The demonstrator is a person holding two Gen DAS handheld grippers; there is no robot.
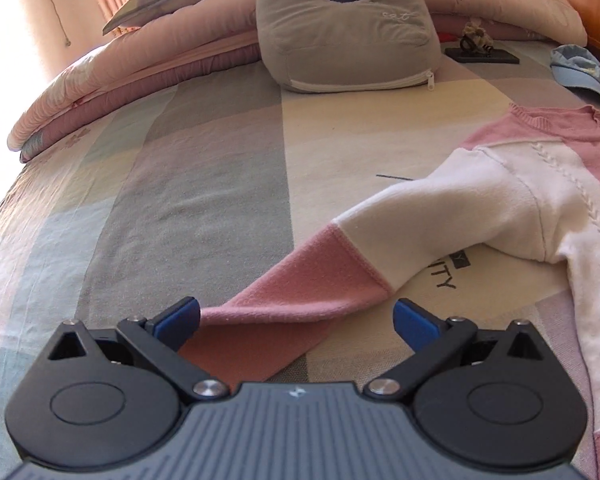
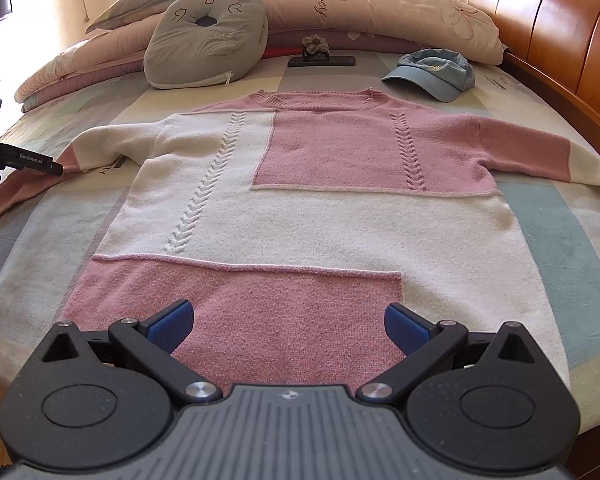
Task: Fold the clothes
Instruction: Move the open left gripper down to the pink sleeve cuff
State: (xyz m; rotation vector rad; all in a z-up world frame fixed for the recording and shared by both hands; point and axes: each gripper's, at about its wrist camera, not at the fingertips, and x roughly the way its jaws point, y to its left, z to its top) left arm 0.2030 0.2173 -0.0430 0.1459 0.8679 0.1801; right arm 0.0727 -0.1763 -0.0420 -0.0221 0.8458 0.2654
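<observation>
Claws both gape empty: the left claw (image 1: 296, 316) straddles the pink cuff (image 1: 260, 336) of the sweater (image 2: 308, 208) spread flat on the bed (image 2: 560, 240), the right claw (image 2: 288, 320) hovers over its hem, so folding seems barely begun and next needs pinching that cuff.

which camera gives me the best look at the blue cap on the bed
The right wrist view. The blue cap sits whole and unobstructed on the bedsheet, beyond the sweater near the wooden headboard. In the left wrist view the cap lies at the far right edge, distorted and partly cut off.
</observation>
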